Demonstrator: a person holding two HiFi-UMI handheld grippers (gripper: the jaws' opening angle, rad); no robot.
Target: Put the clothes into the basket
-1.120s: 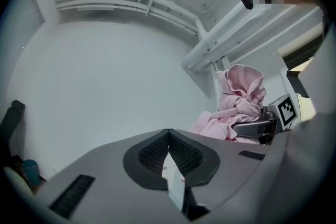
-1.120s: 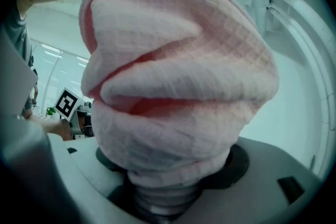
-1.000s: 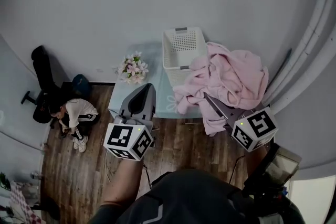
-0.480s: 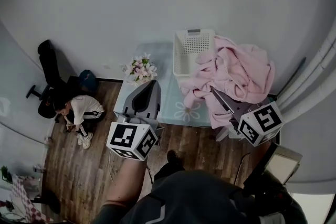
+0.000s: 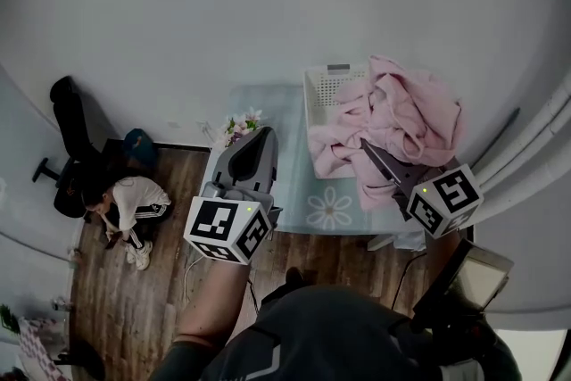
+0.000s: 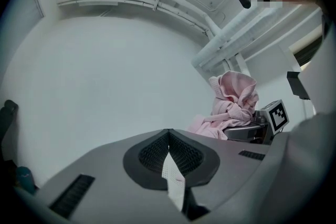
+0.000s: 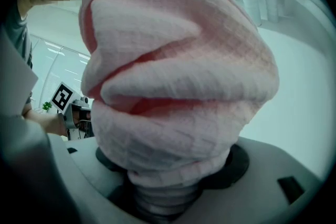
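A big pink cloth (image 5: pixel 401 116) hangs bunched from my right gripper (image 5: pixel 366 145), which is shut on it. The cloth drapes over the right side of the white basket (image 5: pixel 314 94) standing on the pale blue table (image 5: pixel 290 183). In the right gripper view the pink cloth (image 7: pixel 173 71) fills the frame and hides the jaws. My left gripper (image 5: pixel 260 138) hovers over the table's left edge, shut and holding nothing. Its jaws meet at a point in the left gripper view (image 6: pixel 168 136), where the pink cloth (image 6: pixel 233 97) shows off to the right.
A small bunch of flowers (image 5: pixel 241 128) stands on the table's far left corner, close to my left gripper. A person (image 5: pixel 125 201) sits on the wooden floor at left, next to a black chair (image 5: pixel 67 147). A grey wall runs behind the table.
The pink cloth has moved left with my right gripper and now overlaps the basket's right side. The table and basket sit further right in the head view.
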